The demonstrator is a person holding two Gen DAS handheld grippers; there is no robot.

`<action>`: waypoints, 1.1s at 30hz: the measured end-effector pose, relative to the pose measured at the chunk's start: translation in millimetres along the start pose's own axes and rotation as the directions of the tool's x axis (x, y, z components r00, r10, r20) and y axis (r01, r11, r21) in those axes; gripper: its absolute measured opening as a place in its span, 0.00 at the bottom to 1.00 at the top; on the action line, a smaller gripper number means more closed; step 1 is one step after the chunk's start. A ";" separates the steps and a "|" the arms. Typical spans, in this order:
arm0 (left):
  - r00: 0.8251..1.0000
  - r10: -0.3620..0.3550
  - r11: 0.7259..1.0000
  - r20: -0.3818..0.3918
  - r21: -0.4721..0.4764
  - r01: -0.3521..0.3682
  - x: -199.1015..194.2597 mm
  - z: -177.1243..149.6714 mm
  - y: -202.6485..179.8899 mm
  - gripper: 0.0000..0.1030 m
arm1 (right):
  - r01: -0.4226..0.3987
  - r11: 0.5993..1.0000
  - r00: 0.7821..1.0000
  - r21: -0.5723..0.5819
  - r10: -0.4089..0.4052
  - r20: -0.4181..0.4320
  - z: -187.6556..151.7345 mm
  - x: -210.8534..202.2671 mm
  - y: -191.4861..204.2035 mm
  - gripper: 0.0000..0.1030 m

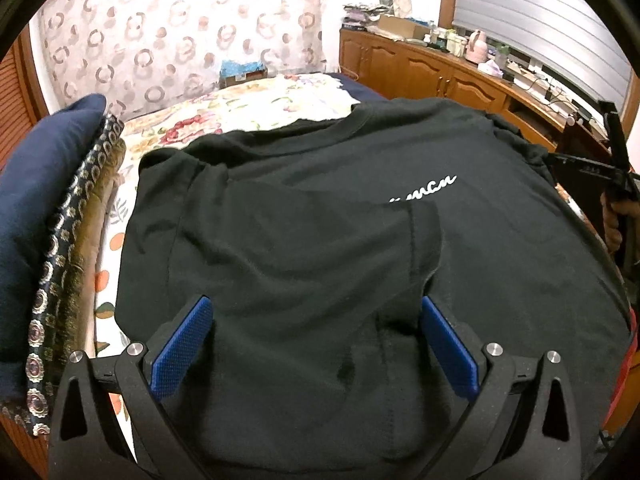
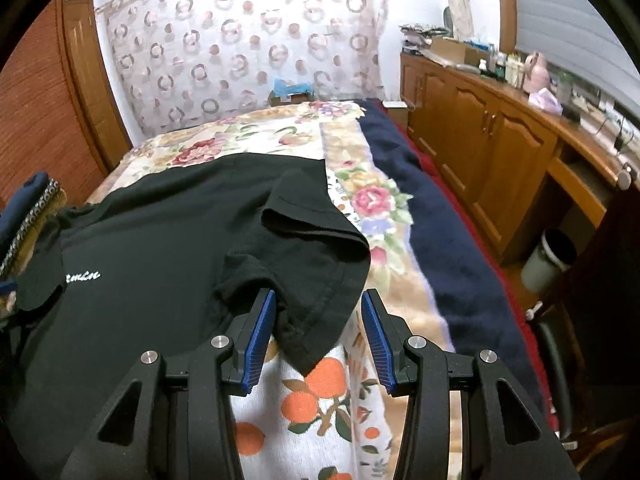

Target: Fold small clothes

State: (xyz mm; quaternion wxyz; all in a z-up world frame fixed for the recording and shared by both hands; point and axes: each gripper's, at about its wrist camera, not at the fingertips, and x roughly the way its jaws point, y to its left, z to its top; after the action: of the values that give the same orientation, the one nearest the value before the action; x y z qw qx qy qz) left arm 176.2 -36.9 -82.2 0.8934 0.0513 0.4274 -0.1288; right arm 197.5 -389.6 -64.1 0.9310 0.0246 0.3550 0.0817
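On the floral bedspread (image 2: 280,140) we see the black T-shirt (image 1: 320,220) lying flat. Over the shirt's near hem our left gripper (image 1: 316,348) stands wide apart, holding nothing. Our right gripper (image 2: 318,336) is half open, straddling its sleeve (image 2: 304,264), pads not pressing.

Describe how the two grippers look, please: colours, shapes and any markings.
Left gripper and right gripper match: matte black angular frames with triangular cut-outs, round silver bolt heads at the joints, and two flat blue pads with fine knurled texture. No cables or sleeves show.
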 end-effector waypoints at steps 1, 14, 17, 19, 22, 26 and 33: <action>1.000 0.004 1.000 -0.005 -0.002 -0.004 2.3 -0.8 0.9 1.00 | -0.009 1.000 1.000 0.004 0.009 0.006 1.6 -1.3 1.1 0.45; 0.999 0.014 1.000 -0.041 0.006 -0.013 16.6 -9.0 -5.1 1.00 | -0.057 0.998 0.998 -0.015 0.058 0.038 21.8 2.1 -3.3 0.45; 0.999 0.018 1.000 -0.039 0.001 -0.018 16.6 -9.7 -5.6 1.00 | -0.046 0.999 0.997 -0.011 0.045 -0.062 24.0 31.7 -10.6 0.45; 0.999 0.016 1.000 -0.039 -0.001 -0.016 17.4 -9.2 -5.2 1.00 | -0.016 1.000 0.996 0.024 0.018 -0.090 22.4 40.6 -16.6 0.45; 0.999 0.018 1.000 -0.039 0.001 -0.018 17.5 -9.2 -5.1 1.00 | -0.035 0.998 0.996 0.043 0.038 -0.084 22.8 39.7 -23.6 0.45; 0.999 0.017 1.000 -0.038 0.000 -0.017 17.9 -8.9 -4.6 1.00 | -0.078 0.993 0.993 0.083 0.085 -0.084 23.2 40.8 -34.3 0.45; 0.999 0.018 1.000 -0.039 0.000 -0.018 17.8 -8.9 -4.5 1.00 | -0.132 0.987 0.987 0.094 0.139 -0.074 21.6 39.8 -47.9 0.43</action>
State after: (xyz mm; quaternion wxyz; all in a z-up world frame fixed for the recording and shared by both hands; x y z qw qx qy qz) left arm 178.9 -42.8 -101.5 0.8860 0.0576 0.4441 -0.1200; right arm 247.5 -429.8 -79.1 0.9061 0.0869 0.3931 0.1300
